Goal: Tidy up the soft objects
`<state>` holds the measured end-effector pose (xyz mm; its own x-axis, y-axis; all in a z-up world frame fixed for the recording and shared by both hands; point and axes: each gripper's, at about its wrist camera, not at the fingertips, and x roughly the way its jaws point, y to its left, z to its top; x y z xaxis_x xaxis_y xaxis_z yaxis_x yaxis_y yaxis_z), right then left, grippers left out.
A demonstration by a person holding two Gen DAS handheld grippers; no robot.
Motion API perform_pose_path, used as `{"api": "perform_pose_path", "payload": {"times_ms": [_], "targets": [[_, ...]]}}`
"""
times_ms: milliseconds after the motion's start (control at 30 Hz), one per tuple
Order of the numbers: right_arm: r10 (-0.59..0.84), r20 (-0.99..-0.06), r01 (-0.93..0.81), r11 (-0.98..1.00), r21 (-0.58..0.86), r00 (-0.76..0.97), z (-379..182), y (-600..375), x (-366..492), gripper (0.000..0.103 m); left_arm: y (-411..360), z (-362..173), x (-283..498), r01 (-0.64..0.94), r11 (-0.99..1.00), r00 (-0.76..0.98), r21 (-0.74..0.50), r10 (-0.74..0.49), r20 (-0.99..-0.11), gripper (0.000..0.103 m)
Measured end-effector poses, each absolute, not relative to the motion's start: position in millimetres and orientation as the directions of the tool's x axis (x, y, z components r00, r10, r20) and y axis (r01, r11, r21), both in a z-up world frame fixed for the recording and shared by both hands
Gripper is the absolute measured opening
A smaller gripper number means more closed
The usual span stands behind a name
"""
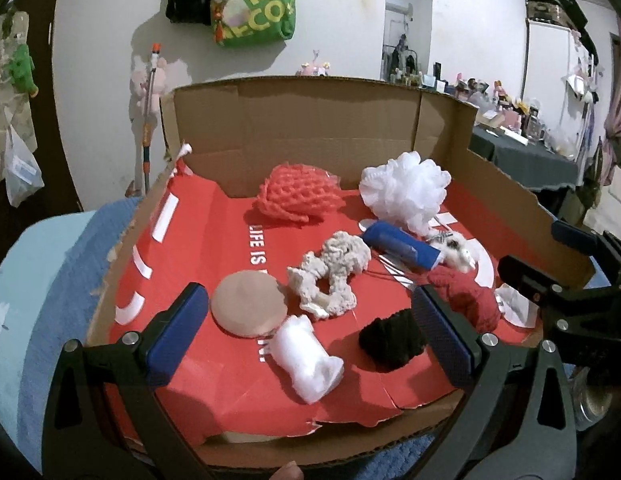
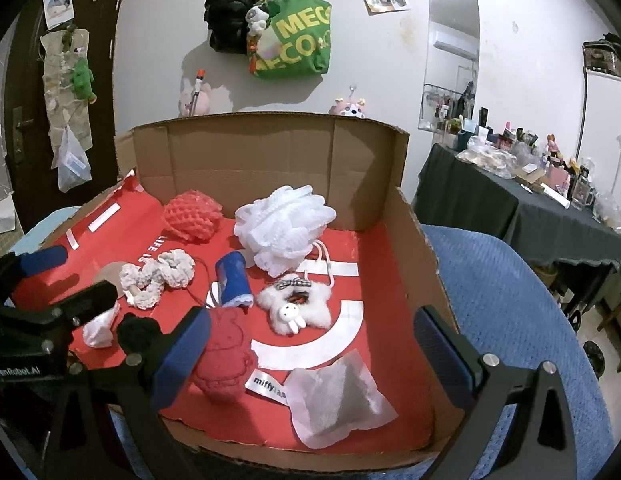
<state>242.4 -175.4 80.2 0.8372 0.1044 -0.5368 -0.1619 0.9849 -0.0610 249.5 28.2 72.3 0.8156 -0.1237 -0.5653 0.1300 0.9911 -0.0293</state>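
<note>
We hold both grippers level at the near edge of the cardboard box [image 2: 270,152], each aimed forward and slightly down over its red-lined floor. Our left gripper [image 1: 312,334] has its fingers spread wide with nothing between them; the view along it looks past a white foam roll [image 1: 306,356], a round tan pad [image 1: 248,304] and a black knitted piece [image 1: 390,340], which lie on the floor between and just ahead of the blue pads. Our right gripper [image 2: 310,356] is spread just as wide and also grips nothing; a red knitted toy [image 2: 226,356] lies just beside its left pad, and a white mesh pouch [image 2: 338,396] lies between the pads near the box's front edge. Farther in we see a cream crocheted scrunchie [image 2: 158,276], a blue roll [image 2: 232,278] and a fluffy white star with a rabbit face [image 2: 294,308]. Near the back wall sit a coral foam net [image 2: 192,216] and a white bath pouf [image 2: 284,228], side by side but apart. The box rests on a blue blanket [image 2: 510,300].
</note>
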Motion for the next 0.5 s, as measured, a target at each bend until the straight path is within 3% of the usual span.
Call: {"api": "perform_pose_path", "payload": {"times_ms": [500], "targets": [[0.095,-0.536,-0.147,0.988,-0.054,0.839,73.7,-178.5,244.6,0.103,30.1,67.3,249.0,0.103,0.994,0.818,-0.034,-0.104,-0.566,0.103]]}}
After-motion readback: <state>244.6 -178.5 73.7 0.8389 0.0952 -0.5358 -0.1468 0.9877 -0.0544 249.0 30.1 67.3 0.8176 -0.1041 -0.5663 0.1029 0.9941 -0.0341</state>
